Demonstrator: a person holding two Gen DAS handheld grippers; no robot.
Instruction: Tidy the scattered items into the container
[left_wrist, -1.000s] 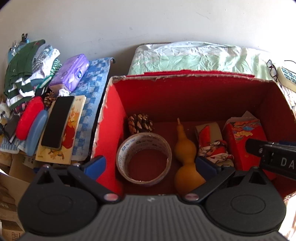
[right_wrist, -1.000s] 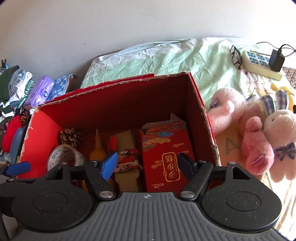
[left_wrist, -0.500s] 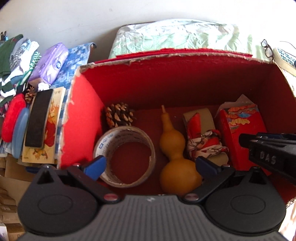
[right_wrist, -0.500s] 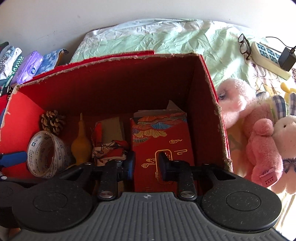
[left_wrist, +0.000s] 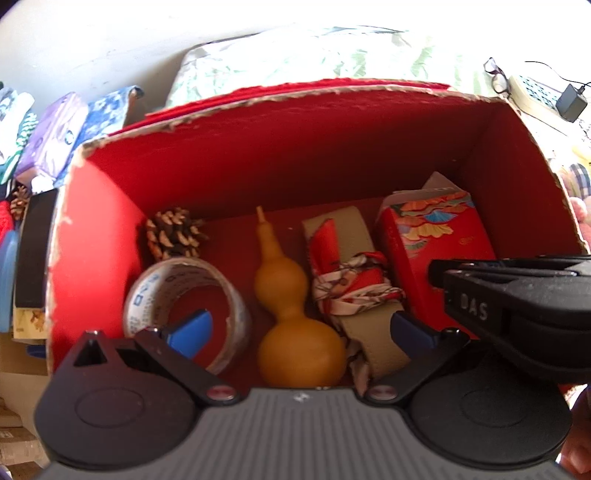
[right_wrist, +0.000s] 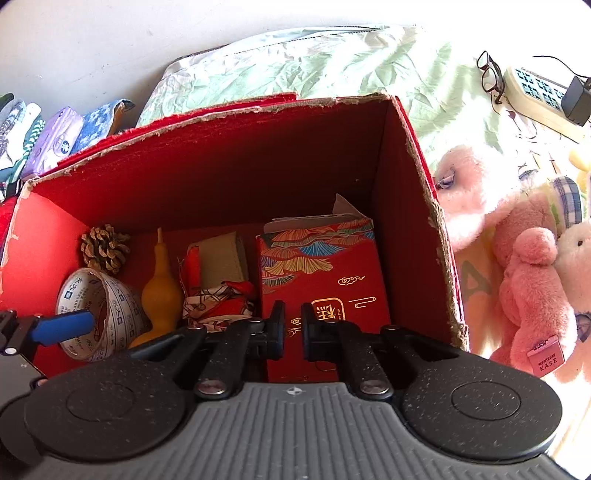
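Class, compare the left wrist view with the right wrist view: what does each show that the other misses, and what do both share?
Left wrist only: a second pine cone outside the box.
Right wrist only: pink plush toys beside the box.
Both: the red box, with tape roll, gourd, inner pine cone and red packet.

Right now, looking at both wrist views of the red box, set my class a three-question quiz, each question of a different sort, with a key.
1. True or false: the left gripper is wide open above the gourd.
2. Which item lies nearest the box's right wall? A pine cone; B tape roll; C patterned red packet.
3. Fill in: the right gripper has its fingers nearly ____, with nothing between them.

Key: 1 true; 2 C; 3 closed.
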